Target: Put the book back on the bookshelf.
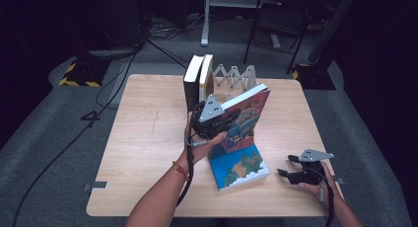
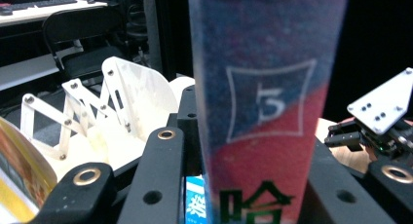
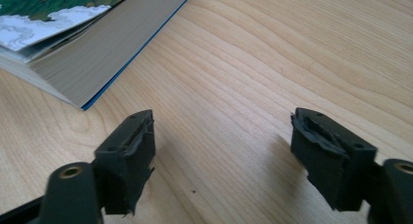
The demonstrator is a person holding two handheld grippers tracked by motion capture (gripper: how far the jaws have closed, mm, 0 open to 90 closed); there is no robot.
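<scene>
My left gripper (image 1: 217,122) is shut on the spine of a red and blue book (image 1: 246,113), which stands tilted over the middle of the table. In the left gripper view that spine (image 2: 268,112) shows a white "5" between the jaws of the left gripper (image 2: 253,185). A second book with a blue map cover (image 1: 239,168) lies flat just in front of it. My right gripper (image 1: 286,173) hovers low near the table's front right, open and holding nothing. In the right gripper view its pads (image 3: 129,146) stand wide apart over bare wood, with the flat book's page edge (image 3: 87,44) at upper left.
A white accordion book rack (image 1: 236,79) stands at the table's back edge, with a dark book (image 1: 193,84) and a yellow book (image 1: 205,76) upright at its left end. Bare wood table (image 1: 143,138) lies to the left. Chairs and cables sit on the floor behind.
</scene>
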